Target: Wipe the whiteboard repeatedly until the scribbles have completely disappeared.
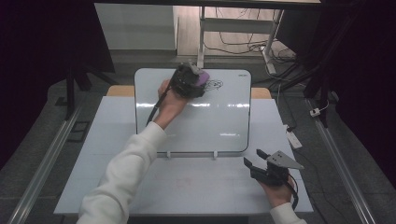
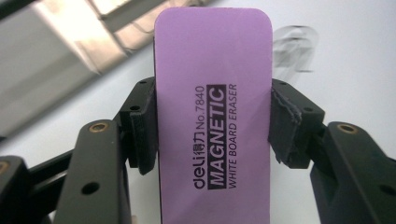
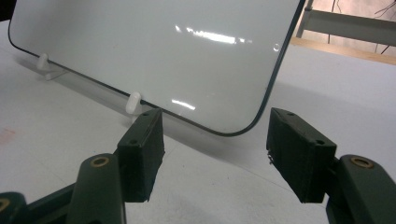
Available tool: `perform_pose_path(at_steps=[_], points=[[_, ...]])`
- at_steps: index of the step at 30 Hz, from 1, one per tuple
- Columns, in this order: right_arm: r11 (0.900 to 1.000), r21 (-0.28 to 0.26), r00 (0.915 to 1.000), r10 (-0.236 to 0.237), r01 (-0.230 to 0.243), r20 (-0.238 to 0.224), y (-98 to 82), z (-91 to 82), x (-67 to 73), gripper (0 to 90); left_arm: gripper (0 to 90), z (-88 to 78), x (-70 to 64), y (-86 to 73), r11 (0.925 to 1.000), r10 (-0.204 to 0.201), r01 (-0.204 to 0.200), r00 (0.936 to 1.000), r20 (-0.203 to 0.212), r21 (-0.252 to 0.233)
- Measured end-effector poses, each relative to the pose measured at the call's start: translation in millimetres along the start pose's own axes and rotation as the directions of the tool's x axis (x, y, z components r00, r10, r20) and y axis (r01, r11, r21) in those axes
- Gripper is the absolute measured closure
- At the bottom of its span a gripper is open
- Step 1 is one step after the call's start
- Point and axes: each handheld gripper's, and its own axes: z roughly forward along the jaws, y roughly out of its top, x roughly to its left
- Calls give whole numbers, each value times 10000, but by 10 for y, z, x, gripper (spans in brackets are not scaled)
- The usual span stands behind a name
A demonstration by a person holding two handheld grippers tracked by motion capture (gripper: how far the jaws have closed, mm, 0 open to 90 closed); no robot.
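The left gripper [image 2: 212, 135] is clamped on a purple whiteboard eraser [image 2: 214, 116], its two black pads pressing the eraser's long edges from either side in the left gripper view. The eraser stands lengthwise between them, its printed label facing the camera, and it runs up through the centre of that frame. In the high view the same gripper [image 1: 189, 80] sits in the upper middle of the frame, against the top part of the whiteboard [image 1: 219, 126], with the eraser [image 1: 203, 77] showing as a purple patch on its right.

Just right of the eraser in the high view lies a dark scribble [image 1: 215, 85] on the board; in the left gripper view it appears as a blurred grey smear [image 2: 294, 49] at the upper right.

The right gripper [image 3: 215, 149] is open with nothing between its pads, low in the right gripper view, facing the board's lower corner [image 3: 233, 126]. In the high view it [image 1: 256, 161] rests at the lower right on the table [image 1: 84, 154], apart from the board.

The likely risk is the board, which leans on small white pegs [image 3: 133, 101]: a hard sideways wipe near its top could tip or slide it, since the right gripper is not bracing it. The eraser could also twist between the pads if it is pressed unevenly, leaving part of the scribble behind.
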Motion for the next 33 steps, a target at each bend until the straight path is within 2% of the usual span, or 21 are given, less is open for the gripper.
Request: perform_pose_path(at_steps=[2, 4, 6, 8, 11, 15, 21, 29, 33], points=[[10000, 8, 10000, -1, 1, -10, 0, -4, 6, 362, 411, -60, 201, -18, 9990, -446, 444, 9988, -199, -108], [10000, 21, 10000, -37, 37, 11, 0, -6, 11, 362, 411, -105, 345, -32, 9974, -709, 704, 9967, -404, -138], [10000, 32, 10000, -27, 27, 25, -4, -9, 8, 362, 411, -125, 397, -37, 9971, -753, 746, 9960, -474, -162], [10000, 24, 10000, -3, 3, 50, -7, -12, 3, 362, 411, -110, 363, -34, 9978, -646, 638, 9963, -563, -173], [10000, 35, 10000, 23, -23, 51, -10, -11, 0, 362, 412, -56, 233, -1, 9983, -499, 489, 9982, -334, -303], [10000, 53, 10000, -26, 26, 56, -7, -12, 10, 362, 412, 58, -37, 82, 9995, 24, -28, 9999, -140, -308], [10000, 12, 10000, 15, -15, 54, -11, -16, 4, 362, 412, 200, -374, 237, 9987, 298, -280, 9987, 416, -430], [10000, -26, 9999, 54, -54, 97, -15, -41, -8, 362, 412, 364, -798, 370, 9946, 974, -931, 9898, 1039, -452], [9999, -19, 9998, 123, -123, 134, -25, -54, -19, 362, 411, 401, -878, 403, 9931, 1133, -1087, 9861, 1215, -442]])
